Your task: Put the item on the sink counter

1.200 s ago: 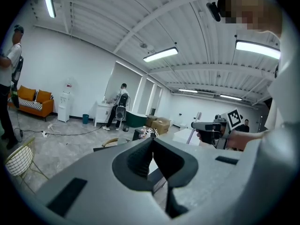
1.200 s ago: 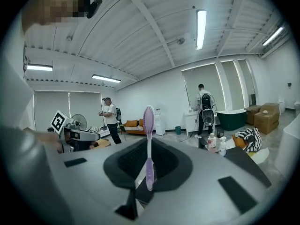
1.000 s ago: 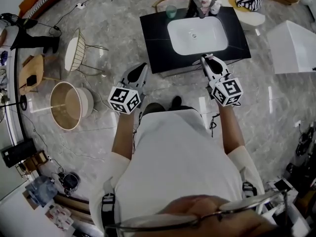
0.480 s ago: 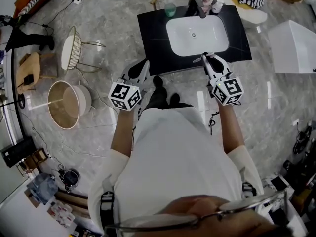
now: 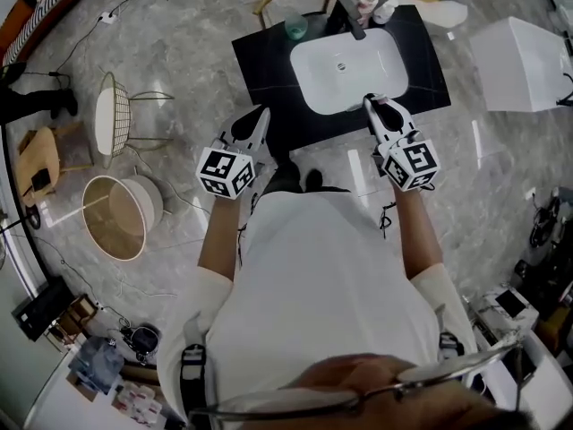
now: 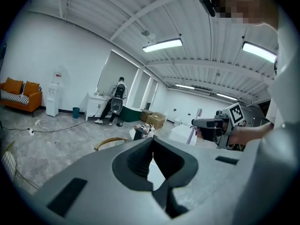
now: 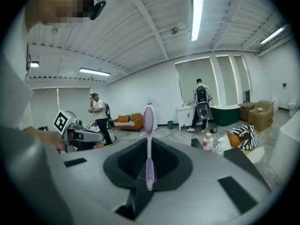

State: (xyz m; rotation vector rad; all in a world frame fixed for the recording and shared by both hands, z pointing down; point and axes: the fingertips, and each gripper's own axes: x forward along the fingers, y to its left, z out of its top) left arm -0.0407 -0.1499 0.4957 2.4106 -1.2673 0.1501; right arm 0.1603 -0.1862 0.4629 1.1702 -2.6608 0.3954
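Note:
A purple and white toothbrush [image 7: 149, 144] stands upright between the jaws of my right gripper [image 7: 149, 172], which is shut on its handle, bristle head up. In the head view the right gripper [image 5: 375, 107] reaches over the front edge of the black sink counter [image 5: 260, 70], by the rim of the white basin [image 5: 347, 65]. My left gripper [image 5: 260, 117] hovers over the counter's front left part. In the left gripper view its jaws [image 6: 152, 140] meet with nothing between them.
At the counter's back stand a green cup [image 5: 296, 27], a faucet [image 5: 351, 14] and small bottles [image 5: 367, 5]. A wire chair [image 5: 116, 115] and a round bin [image 5: 112, 218] are on the floor at left, and a white box [image 5: 524, 52] at right. People stand far off.
The person has stepped towards the sink. The counter has come nearer, and both grippers now reach over its front edge. The toothbrush stays gripped.

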